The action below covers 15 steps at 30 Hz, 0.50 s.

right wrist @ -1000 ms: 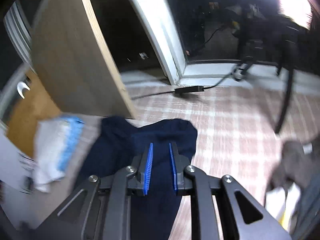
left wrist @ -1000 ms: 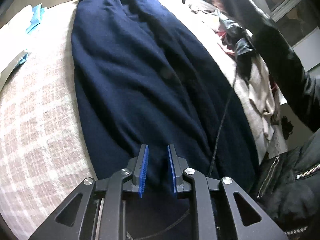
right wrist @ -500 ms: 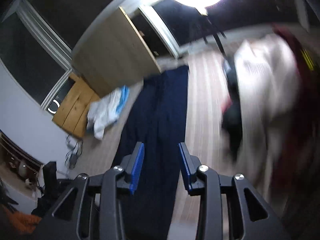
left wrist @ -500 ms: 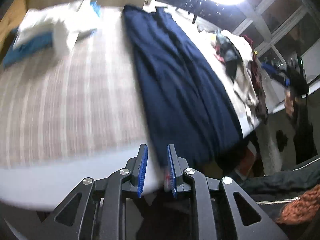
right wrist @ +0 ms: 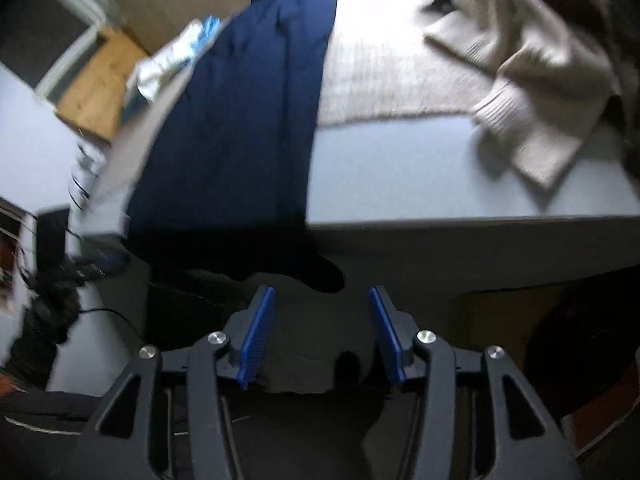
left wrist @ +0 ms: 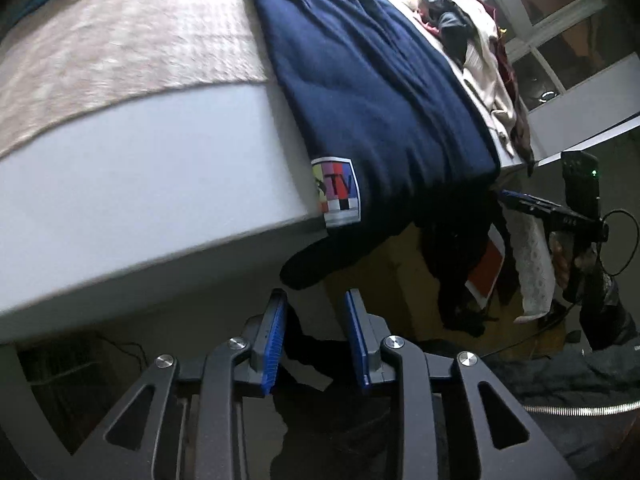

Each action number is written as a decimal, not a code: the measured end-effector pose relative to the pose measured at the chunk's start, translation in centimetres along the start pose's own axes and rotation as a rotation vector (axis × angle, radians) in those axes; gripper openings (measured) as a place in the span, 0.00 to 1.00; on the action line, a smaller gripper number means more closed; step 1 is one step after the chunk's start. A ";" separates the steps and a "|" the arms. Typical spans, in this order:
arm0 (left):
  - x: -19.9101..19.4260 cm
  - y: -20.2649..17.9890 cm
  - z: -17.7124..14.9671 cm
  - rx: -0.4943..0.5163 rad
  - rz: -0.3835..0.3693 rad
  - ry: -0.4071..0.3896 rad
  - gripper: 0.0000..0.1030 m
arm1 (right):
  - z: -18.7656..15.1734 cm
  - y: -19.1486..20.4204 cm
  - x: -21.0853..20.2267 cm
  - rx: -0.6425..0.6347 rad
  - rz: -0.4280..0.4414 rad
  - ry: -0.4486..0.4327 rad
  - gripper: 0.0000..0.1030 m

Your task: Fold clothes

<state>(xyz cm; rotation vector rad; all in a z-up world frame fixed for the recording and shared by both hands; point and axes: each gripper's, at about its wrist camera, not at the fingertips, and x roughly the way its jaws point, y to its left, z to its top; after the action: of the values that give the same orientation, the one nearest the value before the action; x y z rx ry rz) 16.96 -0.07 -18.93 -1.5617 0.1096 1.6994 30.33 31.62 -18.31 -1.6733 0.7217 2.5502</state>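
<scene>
Garment (left wrist: 372, 80) laid long on bed (left wrist: 140, 184), hem overhanging, unfolded; left gripper (left wrist: 316, 332) and right gripper (right wrist: 322, 332) just opened, empty.

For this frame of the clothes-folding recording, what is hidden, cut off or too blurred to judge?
- Navy garment: far end cut off by the top edge, left wrist view.
- Its hanging end: lost in shadow below the bed edge, right wrist view.
- Clothes pile: blurred, items inseparable.
- Patch: only "TV" legible.
</scene>
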 end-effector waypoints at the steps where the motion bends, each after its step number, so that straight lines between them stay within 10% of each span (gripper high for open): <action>1: 0.2 -0.2 0.1 0.003 -0.007 0.004 0.27 | 0.1 0.0 0.7 -0.011 -0.003 0.005 0.47; 15: 1.3 -1.6 1.7 0.041 -0.033 0.021 0.27 | 2.3 1.3 5.0 -0.114 0.074 0.057 0.47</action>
<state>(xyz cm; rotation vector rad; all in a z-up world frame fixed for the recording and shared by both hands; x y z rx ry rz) 16.69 2.55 -18.92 -1.5435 0.1279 1.6462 25.87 30.12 -21.41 -1.7926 0.6662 2.6508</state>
